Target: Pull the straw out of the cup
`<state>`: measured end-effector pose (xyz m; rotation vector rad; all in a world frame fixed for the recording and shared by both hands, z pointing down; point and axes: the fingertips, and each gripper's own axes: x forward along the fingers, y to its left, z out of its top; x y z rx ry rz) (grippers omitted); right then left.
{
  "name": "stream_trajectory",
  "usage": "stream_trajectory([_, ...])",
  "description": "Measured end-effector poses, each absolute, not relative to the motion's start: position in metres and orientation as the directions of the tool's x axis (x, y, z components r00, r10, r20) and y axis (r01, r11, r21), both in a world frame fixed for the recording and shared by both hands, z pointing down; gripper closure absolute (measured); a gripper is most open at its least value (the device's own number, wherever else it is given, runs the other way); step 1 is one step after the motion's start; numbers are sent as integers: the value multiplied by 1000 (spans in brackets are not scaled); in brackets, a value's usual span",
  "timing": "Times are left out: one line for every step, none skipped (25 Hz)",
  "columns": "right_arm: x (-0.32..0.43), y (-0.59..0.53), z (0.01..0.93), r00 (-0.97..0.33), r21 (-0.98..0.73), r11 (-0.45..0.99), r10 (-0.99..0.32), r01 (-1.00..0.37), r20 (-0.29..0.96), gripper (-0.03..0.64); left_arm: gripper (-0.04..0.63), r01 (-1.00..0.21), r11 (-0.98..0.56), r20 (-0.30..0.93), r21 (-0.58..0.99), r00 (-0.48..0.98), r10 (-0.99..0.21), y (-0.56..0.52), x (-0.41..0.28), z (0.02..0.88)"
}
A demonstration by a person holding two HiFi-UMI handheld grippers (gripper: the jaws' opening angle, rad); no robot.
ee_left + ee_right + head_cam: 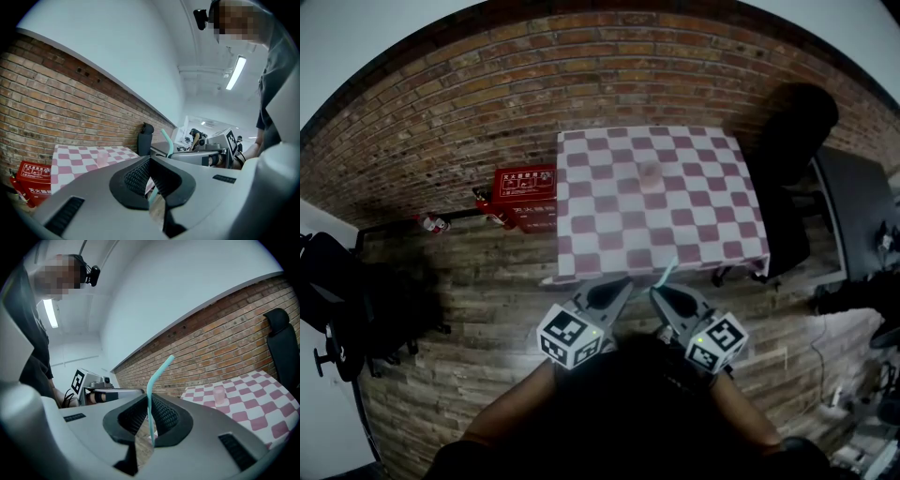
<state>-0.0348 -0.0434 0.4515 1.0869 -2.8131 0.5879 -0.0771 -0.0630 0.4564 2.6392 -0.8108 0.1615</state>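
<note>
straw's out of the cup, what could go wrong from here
1. The straw is thin, and the right gripper pinches it only near its lower end. It could slip or swivel between the pads and drop.
2. The left gripper, shut and empty, sits close beside the right one. A small sideways move might knock the straw's bent top.

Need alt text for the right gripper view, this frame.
The right gripper pinches a teal bendy plastic straw upright between its grey jaws. Beyond it, a small translucent pink cup stands on a red-and-white checked table by a brick wall.
</note>
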Motion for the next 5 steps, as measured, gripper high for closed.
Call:
stream_trajectory([-36,-43,450,-746,-327,675,-634,-662,203,580,588,-559,-766,212,318,829,-517,-63,-78,455])
stream_trajectory([-38,-42,449,-745,-328,672,-634,-664,209,580,588,-556,-767,210,319,831,-515,-62,-79,454])
stream_trajectory([-39,-42,449,-743,-327,670,-635,-666,212,580,588,-554,-769,208,319,833,-513,-62,-79,453])
stream_trajectory([-39,-41,448,-742,-324,670,-636,-668,214,580,588,-552,-771,207,319,834,-511,-61,-80,452])
stream_trajectory([-40,-41,447,-740,-320,670,-637,-670,215,580,588,-550,-772,205,319,835,-510,-60,-81,452])
